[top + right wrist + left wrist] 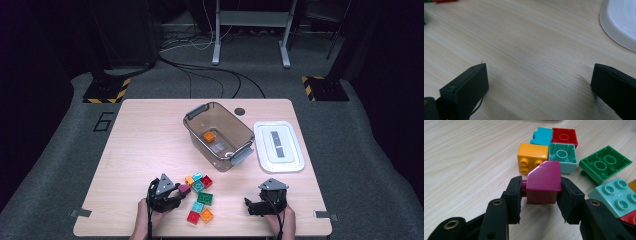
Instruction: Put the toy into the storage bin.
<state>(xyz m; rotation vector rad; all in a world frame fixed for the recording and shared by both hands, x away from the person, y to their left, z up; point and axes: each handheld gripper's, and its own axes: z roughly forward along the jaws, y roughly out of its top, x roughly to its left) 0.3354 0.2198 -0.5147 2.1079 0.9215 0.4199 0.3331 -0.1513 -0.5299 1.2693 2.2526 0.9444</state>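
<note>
The left tongs (541, 192) clamp a magenta brick (543, 183) at the near edge of the tabletop (145, 145), just beside an orange brick (531, 156) and other loose bricks. The right tongs (539, 82) rest apart over bare wood, near a white lid (621, 22).

- Left claw (541, 195): both black pads pressed against sides of magenta sloped block (543, 183).
- Block sits low over the wooden bench (469, 152).
- Just beyond: orange brick (532, 157), teal hollow brick (563, 156), blue brick (543, 136), red brick (564, 136).
- At right: green brick (604, 163), tilted; studded teal brick (617, 195).
</note>
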